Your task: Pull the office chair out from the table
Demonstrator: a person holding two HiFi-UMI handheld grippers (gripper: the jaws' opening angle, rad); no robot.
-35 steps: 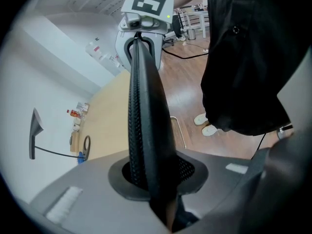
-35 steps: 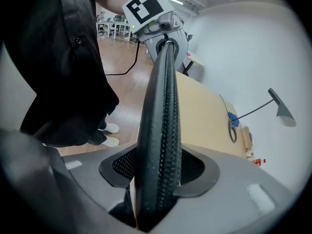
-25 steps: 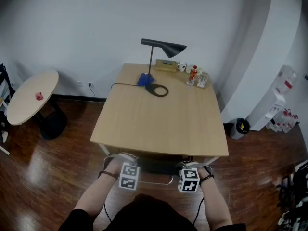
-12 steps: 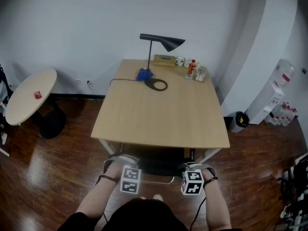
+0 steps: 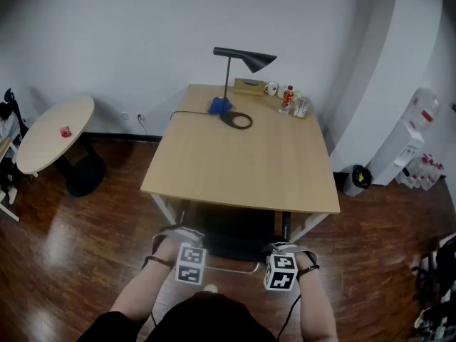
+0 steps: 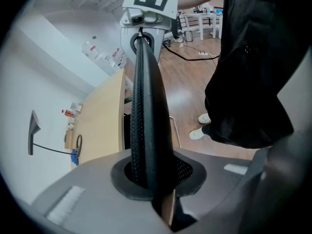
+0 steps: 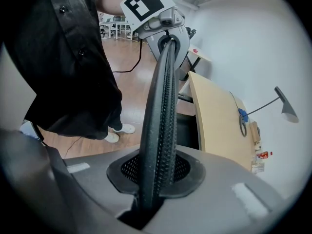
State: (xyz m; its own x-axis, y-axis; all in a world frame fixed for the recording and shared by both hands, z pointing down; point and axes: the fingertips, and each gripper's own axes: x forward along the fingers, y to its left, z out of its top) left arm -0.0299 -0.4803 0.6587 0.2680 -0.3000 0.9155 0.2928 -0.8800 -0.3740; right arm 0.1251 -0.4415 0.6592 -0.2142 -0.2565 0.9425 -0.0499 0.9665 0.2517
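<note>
The black office chair [image 5: 229, 239] stands at the near edge of the wooden table [image 5: 242, 162], its seat partly under the tabletop. My left gripper [image 5: 189, 262] and right gripper [image 5: 280, 271] each grip the top rim of its mesh backrest. In the left gripper view the backrest rim [image 6: 146, 126] runs straight up out of my left gripper [image 6: 152, 179], whose jaws are shut on it. In the right gripper view the same rim [image 7: 161, 121] rises from my right gripper [image 7: 153, 179], also clamped. Each view shows the other gripper at the rim's far end.
A black desk lamp [image 5: 242, 59], a blue object, a mug and small bottles [image 5: 287, 98] stand at the table's far edge by the wall. A round side table [image 5: 53, 130] is at left, a black bin [image 5: 355, 180] at right. The floor is dark wood.
Both grippers have drawn back from the table with the backrest in them. More of the black chair shows in front of the table's near edge.
</note>
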